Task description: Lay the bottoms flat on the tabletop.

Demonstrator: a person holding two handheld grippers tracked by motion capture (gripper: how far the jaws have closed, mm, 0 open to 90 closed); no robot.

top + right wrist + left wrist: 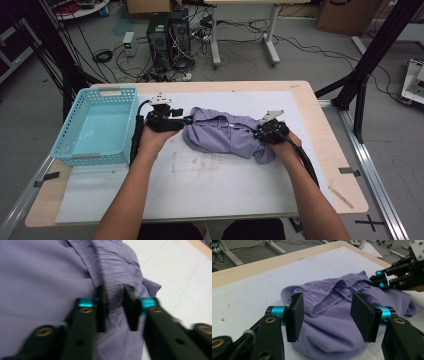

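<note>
High view: purple garment [227, 134] lies bunched at the middle of the desk [327, 150] on the white mat [210, 180], right gripper [261, 133] pinched on its gathered waistband, left gripper [188, 120] at the garment's left end with jaws apart, cloth between them but unpressed. Judged early: only one hold taken, the left grab and any lifting or moving remain. Turquoise basket [65, 137] at the desk's left edge holds nothing.

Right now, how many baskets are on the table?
1: a light blue basket sits at the table's left edge, beside the left gripper and apart from the purple garment.
</note>
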